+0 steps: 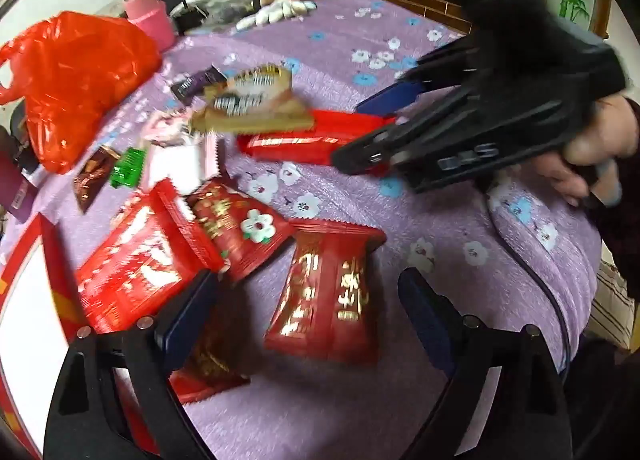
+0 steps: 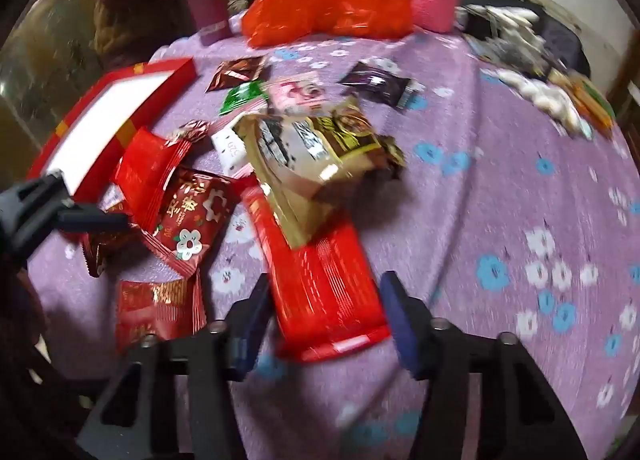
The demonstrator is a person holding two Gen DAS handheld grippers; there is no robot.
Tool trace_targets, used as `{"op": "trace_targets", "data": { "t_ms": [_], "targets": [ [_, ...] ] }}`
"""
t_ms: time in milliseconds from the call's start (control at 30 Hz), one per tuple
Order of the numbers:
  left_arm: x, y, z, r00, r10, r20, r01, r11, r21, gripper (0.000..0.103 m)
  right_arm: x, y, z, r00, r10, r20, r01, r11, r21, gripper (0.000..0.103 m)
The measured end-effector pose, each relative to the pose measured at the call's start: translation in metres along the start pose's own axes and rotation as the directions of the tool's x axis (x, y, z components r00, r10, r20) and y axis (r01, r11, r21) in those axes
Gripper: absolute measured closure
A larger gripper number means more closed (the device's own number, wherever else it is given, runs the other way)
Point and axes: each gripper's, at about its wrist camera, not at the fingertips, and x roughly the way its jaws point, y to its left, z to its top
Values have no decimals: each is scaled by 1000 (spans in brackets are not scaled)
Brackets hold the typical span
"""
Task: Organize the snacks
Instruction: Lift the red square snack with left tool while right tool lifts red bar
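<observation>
- Right now the right gripper (image 2: 324, 320) has its fingers spread on either side of the near end of a long glossy red snack packet (image 2: 320, 280); whether they touch it I cannot tell.
- That packet's long axis runs away from the fingers, its far end under a crinkly gold foil pouch (image 2: 312, 148).
- Meanwhile the left gripper (image 1: 308, 300) hovers with fingers spread, empty, over a flat red-and-gold wrapped snack (image 1: 328, 296) lying on the purple flowered cloth (image 1: 400, 220).
- Beside the pile, a red cardboard box with a white inside (image 2: 108, 116) waits open, nearer the left gripper.
</observation>
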Motion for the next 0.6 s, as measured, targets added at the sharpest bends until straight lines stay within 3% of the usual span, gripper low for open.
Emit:
{"op": "trace_targets", "data": {
  "t_ms": [133,200,267,367,433,600],
  "targets": [
    [-2,-12,-1,998,-63,15,63,997,-44,30,-11,-11,-13,999,21,25,-22,998,66,53],
    [-8,-20,-4,998,-49,31,50,997,-50,38,-16,-17,-18,998,40,38,-44,992,114,53],
    [-16,-29,-8,997,-53,49,56,997,-62,64,-19,-20,-22,997,63,47,-69,988,140,53],
    [-27,-46,-17,997,-46,63,51,996,-76,66,-23,-23,-26,992,113,59,-122,976,181,54],
    [-2,4,3,998,-6,55,11,996,-92,70,-26,-26,-29,982,176,74,-188,959,214,55],
    [-17,8,-16,996,-9,90,23,987,-157,71,-28,-22,-32,939,328,105,-345,899,271,56]
  ]
}}
